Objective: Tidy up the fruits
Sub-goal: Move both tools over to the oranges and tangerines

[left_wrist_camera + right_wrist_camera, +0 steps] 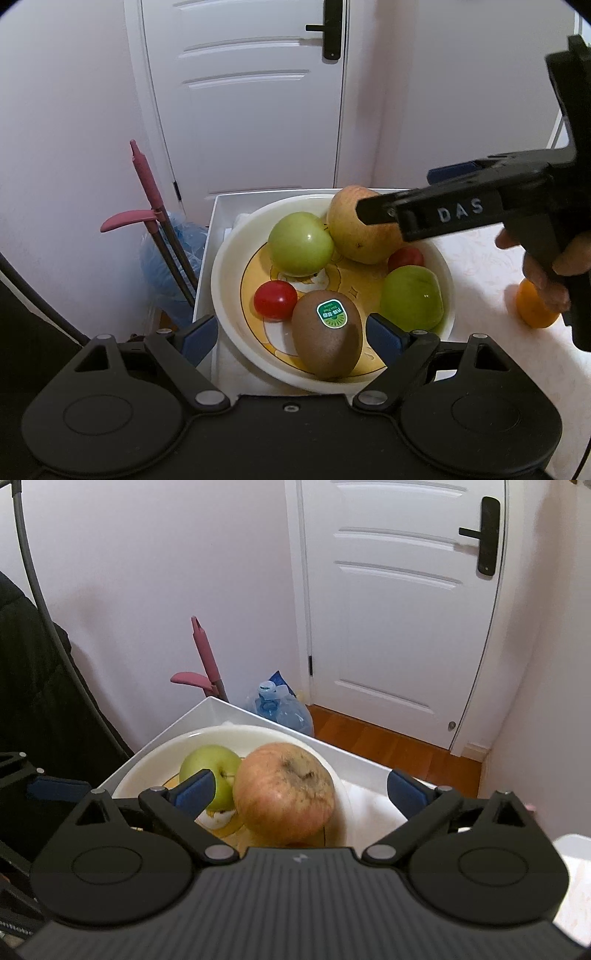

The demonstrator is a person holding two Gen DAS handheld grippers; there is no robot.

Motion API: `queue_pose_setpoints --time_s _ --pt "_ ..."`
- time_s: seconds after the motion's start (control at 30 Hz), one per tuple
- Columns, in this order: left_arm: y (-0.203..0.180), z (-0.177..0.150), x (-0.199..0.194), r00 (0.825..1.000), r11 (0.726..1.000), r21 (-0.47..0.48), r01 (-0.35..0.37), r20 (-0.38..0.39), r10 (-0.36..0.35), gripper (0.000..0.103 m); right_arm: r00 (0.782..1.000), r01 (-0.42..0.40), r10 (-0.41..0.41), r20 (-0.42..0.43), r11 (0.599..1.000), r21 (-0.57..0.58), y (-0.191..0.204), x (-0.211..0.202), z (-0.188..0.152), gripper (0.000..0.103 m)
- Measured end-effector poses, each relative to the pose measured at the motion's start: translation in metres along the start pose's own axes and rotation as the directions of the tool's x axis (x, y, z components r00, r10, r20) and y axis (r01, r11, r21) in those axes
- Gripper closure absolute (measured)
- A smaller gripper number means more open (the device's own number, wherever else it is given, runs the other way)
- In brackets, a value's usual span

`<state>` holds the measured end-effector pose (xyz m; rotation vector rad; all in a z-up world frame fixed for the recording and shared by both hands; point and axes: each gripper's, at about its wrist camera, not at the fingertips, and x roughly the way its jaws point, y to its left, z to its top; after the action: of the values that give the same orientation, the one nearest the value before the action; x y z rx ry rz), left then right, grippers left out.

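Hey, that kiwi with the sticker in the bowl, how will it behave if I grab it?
The kiwi is egg-shaped and lies on the bowl's sloping inside, so a nudge would probably roll it. Its skin looks fuzzy, likely giving grip. The left gripper is open around it; squeeze gently, it may bruise.

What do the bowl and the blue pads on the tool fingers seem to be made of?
Bowl: probably glazed ceramic or melamine; smooth, glossy cream rim with a printed yellow cartoon inside. The look leaves it open.
Left tool's finger pads: apparently soft rubber or silicone; matte blue, with no glare, on black rigid plastic linkages.
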<state>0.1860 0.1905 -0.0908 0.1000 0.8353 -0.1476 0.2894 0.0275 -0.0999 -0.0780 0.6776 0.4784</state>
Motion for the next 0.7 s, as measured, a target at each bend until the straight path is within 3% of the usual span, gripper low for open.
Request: queue_pose_setpoints --time_s 0.27,0.7 --pt "0.000 0.002 -0.006 1.000 1.000 -0.005 -0.006 0.015 0.006 0.013 1.000 0.022 -0.022 0.005 1.000 0.012 0.004 -0.020 0.000 0.000" --pt "-0.016 0.006 -0.051 0.995 1.000 0.013 -0.009 0.097 0.008 0.013 0.993 0.100 -0.103 0.052 0.993 0.066 0.006 -0.099 -0.008 0.000"
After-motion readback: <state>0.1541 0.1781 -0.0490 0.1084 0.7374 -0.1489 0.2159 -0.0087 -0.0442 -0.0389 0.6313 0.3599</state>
